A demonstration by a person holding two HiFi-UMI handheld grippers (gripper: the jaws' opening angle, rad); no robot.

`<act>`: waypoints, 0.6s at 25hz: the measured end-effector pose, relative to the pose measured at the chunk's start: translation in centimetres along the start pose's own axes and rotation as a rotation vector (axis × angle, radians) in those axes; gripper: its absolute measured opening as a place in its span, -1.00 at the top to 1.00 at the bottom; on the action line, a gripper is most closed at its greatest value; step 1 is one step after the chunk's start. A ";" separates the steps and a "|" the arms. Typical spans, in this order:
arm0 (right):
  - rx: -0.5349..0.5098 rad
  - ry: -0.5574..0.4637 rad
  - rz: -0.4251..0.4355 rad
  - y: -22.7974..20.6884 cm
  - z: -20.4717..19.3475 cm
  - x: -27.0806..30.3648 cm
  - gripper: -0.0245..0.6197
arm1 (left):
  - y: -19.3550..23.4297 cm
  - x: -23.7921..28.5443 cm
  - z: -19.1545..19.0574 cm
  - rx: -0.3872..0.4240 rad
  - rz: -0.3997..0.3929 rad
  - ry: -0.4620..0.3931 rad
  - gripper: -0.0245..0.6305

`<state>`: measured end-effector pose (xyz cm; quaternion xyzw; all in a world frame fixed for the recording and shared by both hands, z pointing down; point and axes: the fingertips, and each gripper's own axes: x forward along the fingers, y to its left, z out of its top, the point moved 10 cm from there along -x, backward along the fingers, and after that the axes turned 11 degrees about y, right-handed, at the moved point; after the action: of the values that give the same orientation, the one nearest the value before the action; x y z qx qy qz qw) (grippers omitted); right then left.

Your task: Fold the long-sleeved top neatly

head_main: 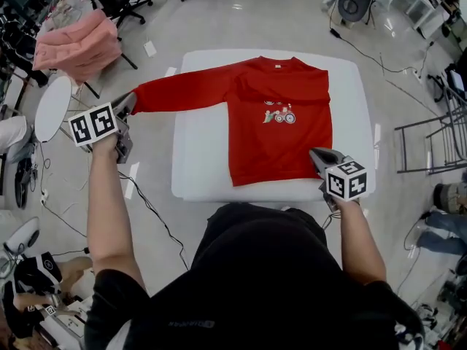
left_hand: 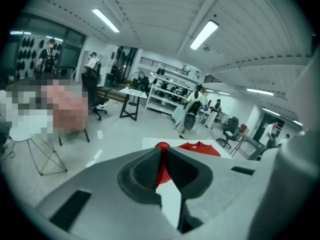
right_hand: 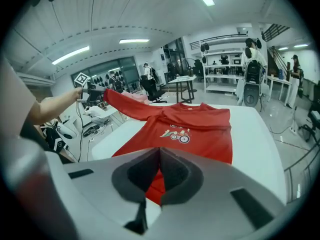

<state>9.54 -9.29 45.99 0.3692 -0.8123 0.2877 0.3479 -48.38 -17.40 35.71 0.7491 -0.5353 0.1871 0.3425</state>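
A red long-sleeved top with a small vehicle print lies flat on the white table. One sleeve stretches out past the table's left edge. My left gripper is shut on its cuff and holds it in the air. In the left gripper view the red cuff sits pinched between the jaws. My right gripper is shut on the top's near right hem corner; red cloth shows between its closed jaws. The other sleeve looks folded across the chest.
A pile of pink garments lies on a chair at the far left, beside a round white stool. Cables run over the floor left of the table. A metal rack stands at the right.
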 end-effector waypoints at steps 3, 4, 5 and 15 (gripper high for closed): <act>0.030 -0.022 -0.015 0.1 0.1 -0.1 0.91 | -3.6 -0.4 3.1 0.103 -0.094 -0.018 0.84; 0.039 -0.026 -0.015 0.2 0.1 -0.1 0.91 | -4.9 -0.6 4.2 0.131 -0.123 -0.020 0.84; 0.045 -0.027 -0.012 0.2 -0.1 -0.2 0.91 | -6.4 -0.8 5.1 0.151 -0.156 -0.022 0.84; 0.040 -0.056 0.020 -2.0 -0.2 -2.0 0.91 | -20.1 2.0 11.9 0.316 -0.310 0.016 0.84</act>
<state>12.16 -9.46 44.96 0.3758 -0.8196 0.2968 0.3147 -30.01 -23.36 22.42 0.8653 -0.3750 0.2195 0.2498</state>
